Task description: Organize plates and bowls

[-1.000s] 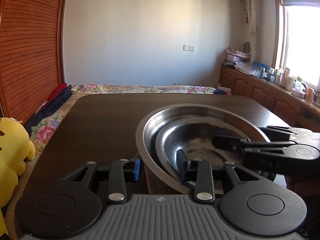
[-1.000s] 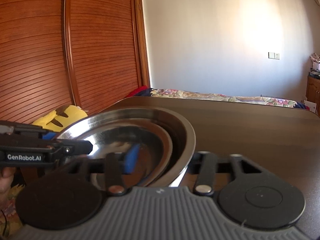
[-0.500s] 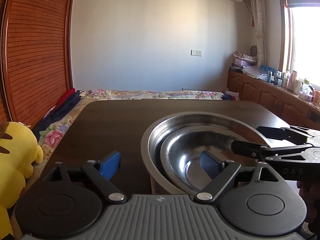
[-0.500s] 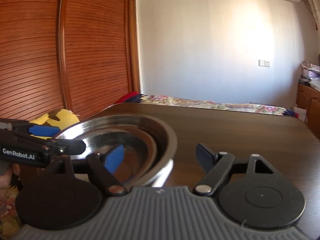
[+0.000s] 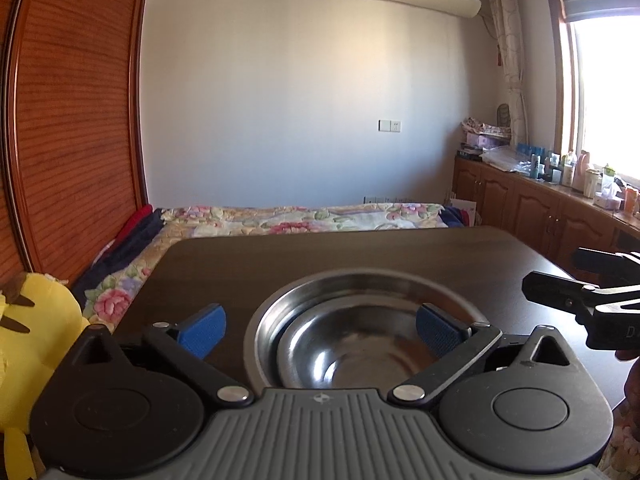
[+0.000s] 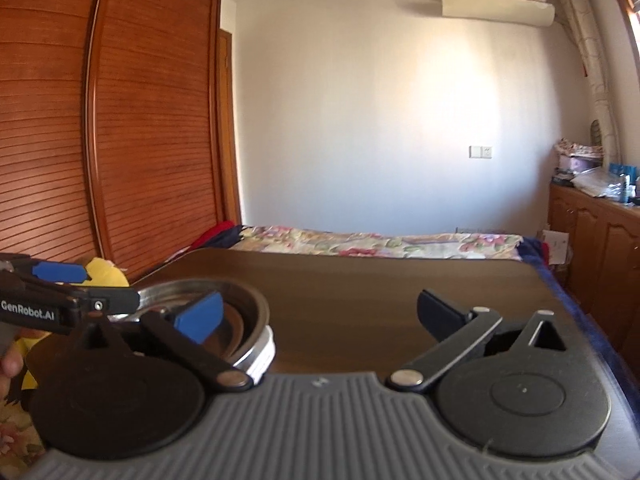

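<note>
Two views from handheld grippers above a dark wooden surface in a sunlit bedroom.

Left wrist view: the left gripper fills the bottom of the frame, its jaws spread wide and holding nothing. One blue pad sits at lower left over bare wood; the other is at lower right, in front of the bowls. Low in the centre, a small steel bowl is nested inside a larger steel bowl, both upright on the surface. At the right edge the right gripper reaches in, beside the bowls and not touching them.

Right wrist view: the right gripper's jaws are also wide open and empty. The nested bowls lie at lower left, partly hidden behind its left blue pad. The left gripper, marked "GenRobot.AI", enters from the left edge near the bowl rim; whether it touches is unclear. A fingertip shows at the far left edge.

Behind the surface is a bed with a floral cover, a slatted wooden wardrobe at left and a yellow plush toy at lower left.
</note>
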